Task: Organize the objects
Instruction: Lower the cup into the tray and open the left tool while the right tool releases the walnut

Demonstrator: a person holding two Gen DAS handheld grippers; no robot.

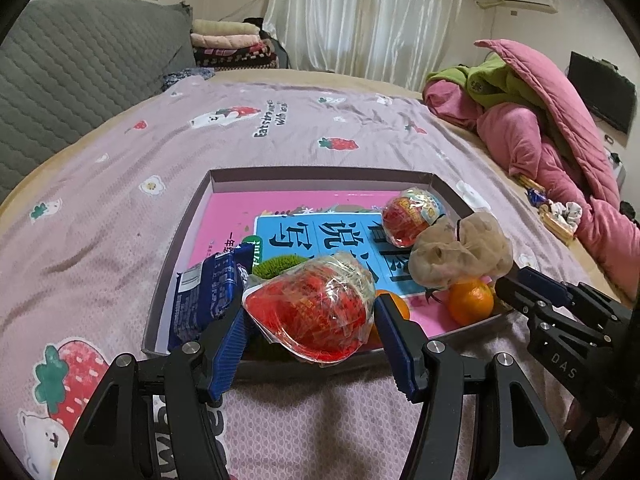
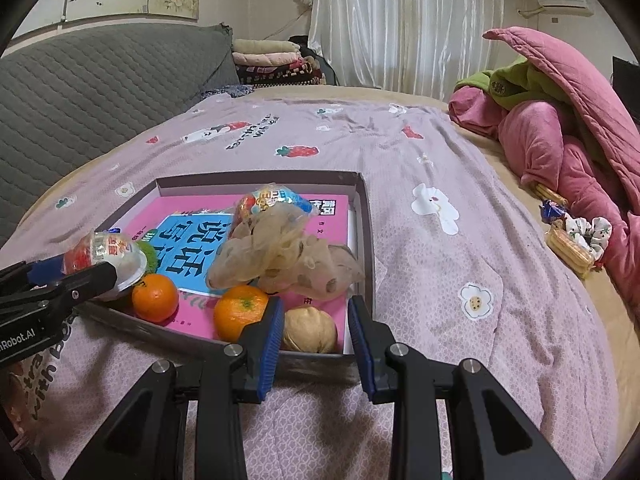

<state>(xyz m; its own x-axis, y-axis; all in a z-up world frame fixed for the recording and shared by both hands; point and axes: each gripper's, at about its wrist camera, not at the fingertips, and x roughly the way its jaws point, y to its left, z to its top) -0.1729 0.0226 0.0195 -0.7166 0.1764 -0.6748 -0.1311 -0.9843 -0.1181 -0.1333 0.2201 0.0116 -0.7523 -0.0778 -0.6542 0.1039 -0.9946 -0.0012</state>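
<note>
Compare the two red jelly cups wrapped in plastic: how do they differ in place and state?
The near jelly cup is held between the left gripper's blue pads, above the box's near edge; the far jelly cup lies free inside the box, on the pink book. The near one touches no fabric; the far one sits against the beige scrunchie. Both are red and wrapped in clear plastic.

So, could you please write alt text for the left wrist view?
The left hand-held gripper grips a red plastic-wrapped snack cup over the near edge of a shallow box on a bed. Inside lie a pink book, a blue packet, two oranges and another cup.
</note>
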